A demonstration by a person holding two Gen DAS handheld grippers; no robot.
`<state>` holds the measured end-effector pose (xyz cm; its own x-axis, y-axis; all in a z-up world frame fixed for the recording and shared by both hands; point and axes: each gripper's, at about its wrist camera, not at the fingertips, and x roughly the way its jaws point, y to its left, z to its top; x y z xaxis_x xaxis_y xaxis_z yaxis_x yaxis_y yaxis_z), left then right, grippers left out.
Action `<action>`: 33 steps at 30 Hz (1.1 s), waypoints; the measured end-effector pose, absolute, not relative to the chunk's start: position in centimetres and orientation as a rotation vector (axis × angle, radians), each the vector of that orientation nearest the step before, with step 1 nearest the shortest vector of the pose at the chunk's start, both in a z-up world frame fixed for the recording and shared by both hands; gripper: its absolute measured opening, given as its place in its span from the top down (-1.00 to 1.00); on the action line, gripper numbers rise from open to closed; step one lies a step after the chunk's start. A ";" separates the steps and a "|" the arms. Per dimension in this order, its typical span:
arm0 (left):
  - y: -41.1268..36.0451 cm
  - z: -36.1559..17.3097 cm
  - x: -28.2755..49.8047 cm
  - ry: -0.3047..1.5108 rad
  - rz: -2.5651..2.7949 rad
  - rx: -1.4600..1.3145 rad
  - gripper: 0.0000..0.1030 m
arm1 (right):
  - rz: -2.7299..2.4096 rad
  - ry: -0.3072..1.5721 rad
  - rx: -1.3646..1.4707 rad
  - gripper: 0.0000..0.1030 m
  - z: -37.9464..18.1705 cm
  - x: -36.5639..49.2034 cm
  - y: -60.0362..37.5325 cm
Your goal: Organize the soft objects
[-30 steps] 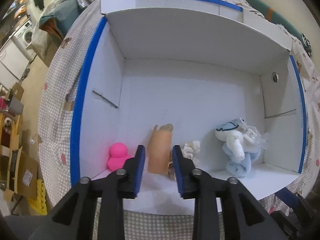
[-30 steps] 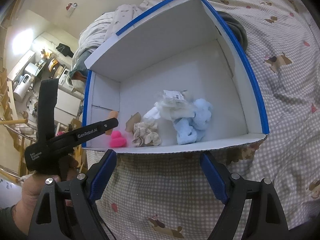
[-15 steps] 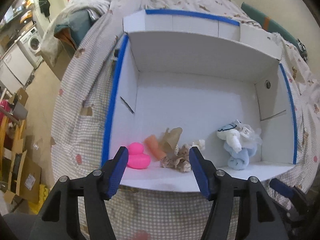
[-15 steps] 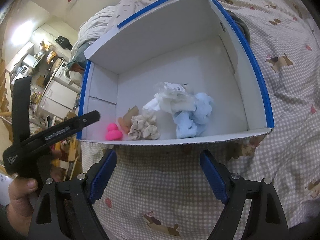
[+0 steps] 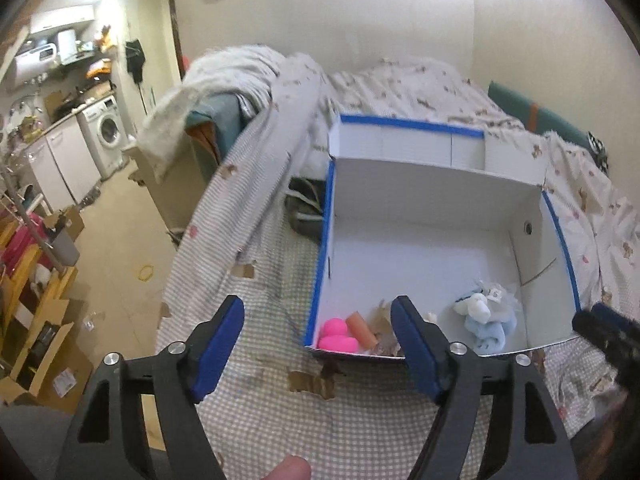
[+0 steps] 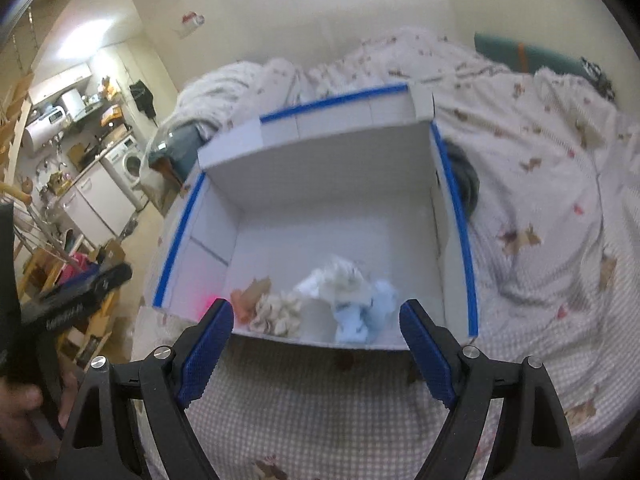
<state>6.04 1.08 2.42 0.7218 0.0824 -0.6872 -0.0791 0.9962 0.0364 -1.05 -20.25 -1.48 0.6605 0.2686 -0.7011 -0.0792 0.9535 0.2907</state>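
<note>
- The left gripper (image 5: 318,334) and right gripper (image 6: 316,346) hung outside the white box (image 5: 420,200), jaws spread, empty.
- Along its near wall: pink toy (image 5: 336,336), orange cylinder (image 5: 360,329) lying diagonally, blue-white plush (image 5: 486,320).
- A beige scrunchie (image 6: 278,312) was blurred.

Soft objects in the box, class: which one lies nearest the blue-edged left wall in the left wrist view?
The pink toy, in the front left corner; the orange roll and blue plush lie further right.

No legible text anywhere.
</note>
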 end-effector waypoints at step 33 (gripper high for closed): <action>2.1 -0.7 5.9 0.744 0.069 -0.057 -0.99 | 0.139 0.700 0.160 -1.00 -1.6 -0.7 -17.7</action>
